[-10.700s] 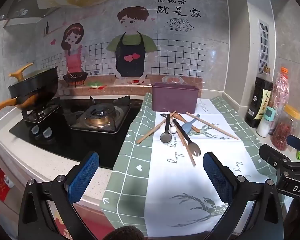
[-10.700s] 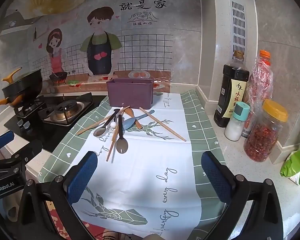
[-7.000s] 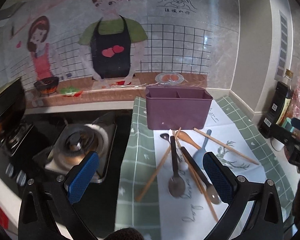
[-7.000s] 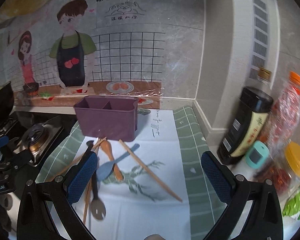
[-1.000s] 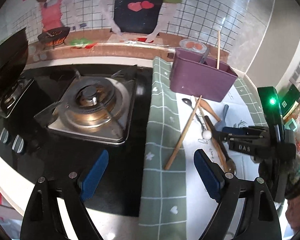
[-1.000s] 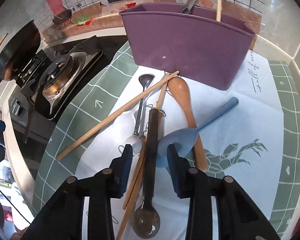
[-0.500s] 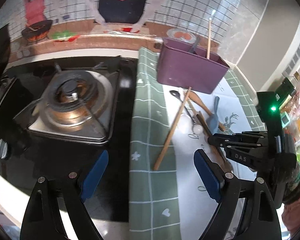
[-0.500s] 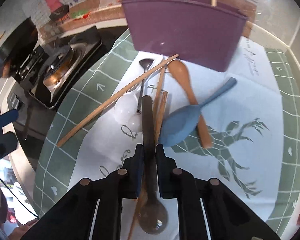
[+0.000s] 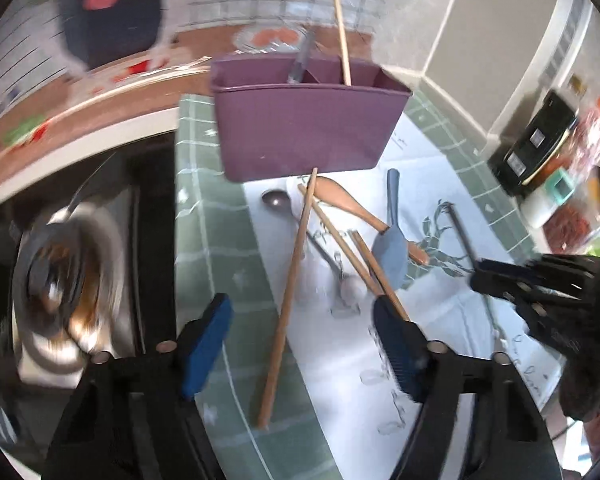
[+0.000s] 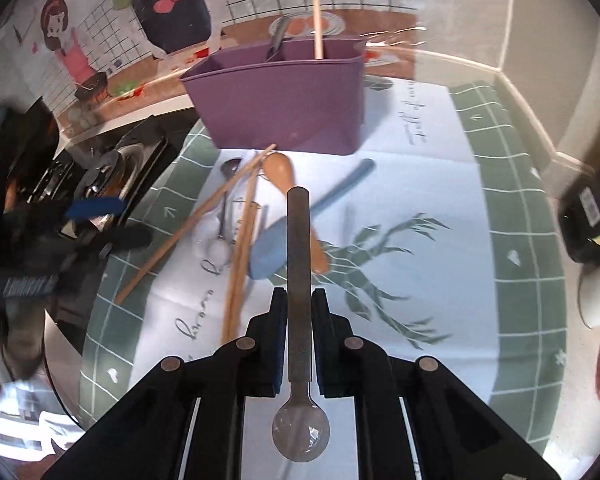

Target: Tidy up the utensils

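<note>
My right gripper [image 10: 299, 312] is shut on a dark-handled metal spoon [image 10: 298, 240], held above the cloth with its bowl toward the camera. The purple caddy [image 10: 284, 100] stands beyond, holding one upright chopstick [image 10: 317, 12] and a utensil handle. On the cloth lie a blue spoon [image 10: 276, 248], a wooden spoon [image 10: 280, 168], a small metal spoon [image 10: 228, 172] and loose chopsticks [image 10: 240, 248]. My left gripper [image 9: 300, 340] hovers over a long chopstick [image 9: 288, 300]; its jaws are closing, and the pads stand clear of the stick on both sides.
A gas burner [image 9: 60, 272] sits left of the green-and-white cloth [image 10: 420, 200]. A dark sauce bottle [image 9: 540, 148] and spice jars [image 9: 568, 220] stand at the right by the wall corner. The mural wall rises right behind the caddy.
The right gripper shut on the dark spoon and raised it off the pile. The left gripper swung right over the utensils and its jaws narrowed.
</note>
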Tool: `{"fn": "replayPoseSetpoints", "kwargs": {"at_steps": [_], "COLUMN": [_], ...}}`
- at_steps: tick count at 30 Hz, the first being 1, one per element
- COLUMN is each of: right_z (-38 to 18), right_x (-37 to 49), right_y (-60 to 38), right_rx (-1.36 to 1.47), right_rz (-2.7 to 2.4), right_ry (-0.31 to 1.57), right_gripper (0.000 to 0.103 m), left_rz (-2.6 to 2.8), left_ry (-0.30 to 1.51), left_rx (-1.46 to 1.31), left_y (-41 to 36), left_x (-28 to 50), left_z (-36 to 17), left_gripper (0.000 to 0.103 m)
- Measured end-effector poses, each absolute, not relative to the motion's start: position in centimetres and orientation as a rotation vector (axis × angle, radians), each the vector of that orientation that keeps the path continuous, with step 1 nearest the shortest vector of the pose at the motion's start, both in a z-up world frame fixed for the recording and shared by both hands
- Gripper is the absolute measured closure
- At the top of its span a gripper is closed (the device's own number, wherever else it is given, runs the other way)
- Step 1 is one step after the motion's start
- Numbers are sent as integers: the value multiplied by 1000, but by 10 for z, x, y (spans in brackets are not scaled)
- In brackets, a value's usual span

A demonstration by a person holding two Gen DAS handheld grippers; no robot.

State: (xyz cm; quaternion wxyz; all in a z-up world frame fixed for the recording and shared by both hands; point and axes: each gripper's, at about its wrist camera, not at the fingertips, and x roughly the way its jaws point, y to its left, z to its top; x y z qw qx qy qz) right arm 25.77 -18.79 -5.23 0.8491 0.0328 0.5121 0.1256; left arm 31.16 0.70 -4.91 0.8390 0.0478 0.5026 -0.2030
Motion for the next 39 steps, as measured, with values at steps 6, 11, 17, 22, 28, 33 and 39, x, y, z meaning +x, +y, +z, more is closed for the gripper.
{"fn": "replayPoseSetpoints", "kwargs": {"at_steps": [6, 11, 17, 22, 28, 33, 39], "right_z": [-56, -57, -59, -60, -74, -85, -96], "right_x": [245, 242, 247, 251, 265, 276, 287], "right_y": [-192, -197, -203, -203, -198, -185, -171], "right_rx": [60, 65, 100, 87, 87, 45, -21], "right_rz": [257, 261, 290, 331, 345, 325, 308], "right_ry": [1067, 1055, 1052, 1056, 1115, 1151, 1178], "right_gripper": [92, 92, 92, 91, 85, 82, 79], "left_rz": [-457, -426, -397, -384, -370, -347, -322], "left_ry": [1219, 1321, 1384, 1325, 1165, 1046, 953], "left_rx": [167, 145, 173, 146, -31, -140, -153], "left_y": [-24, -33, -42, -38, -6, 23, 34], "left_x": [369, 402, 416, 411, 367, 325, 287], "left_z": [-71, -87, -101, -96, -64, -40, -29], "left_gripper": [60, 70, 78, 93, 96, 96, 96]}}
